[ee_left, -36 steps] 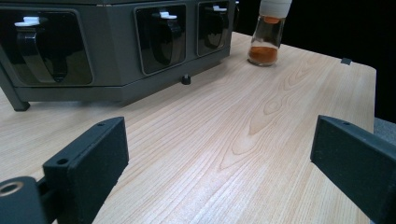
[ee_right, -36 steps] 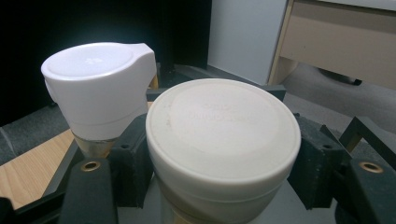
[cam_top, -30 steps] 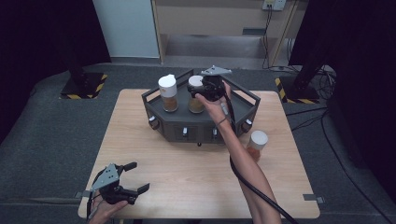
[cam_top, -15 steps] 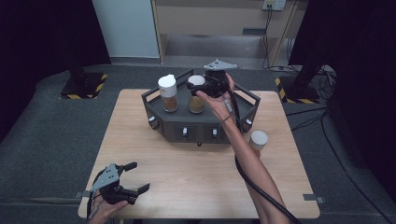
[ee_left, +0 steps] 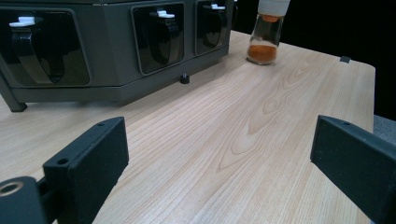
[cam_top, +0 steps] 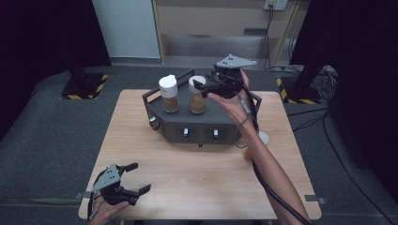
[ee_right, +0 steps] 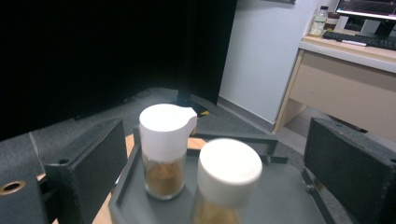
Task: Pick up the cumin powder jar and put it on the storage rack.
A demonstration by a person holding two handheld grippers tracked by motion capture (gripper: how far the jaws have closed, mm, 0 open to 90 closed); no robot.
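A dark grey rack stands on the wooden table. Two white-capped spice jars stand upright on its top: one with a spouted cap and a round-capped one. My right gripper hovers open just right of the round-capped jar, with its jaws spread either side of the two jars and touching neither. A third jar of orange spice stands on the table right of the rack, partly behind the forearm. My left gripper rests open and empty at the front left.
The rack's front face has dark recessed slots with small white tabs. A raised rail edges the rack's top. A desk and a pale wall stand beyond the table, with dark carpet around it.
My right gripper has lifted and drawn back a little from the round-capped jar. The forearm now covers more of the jar on the table. The left gripper has not moved.
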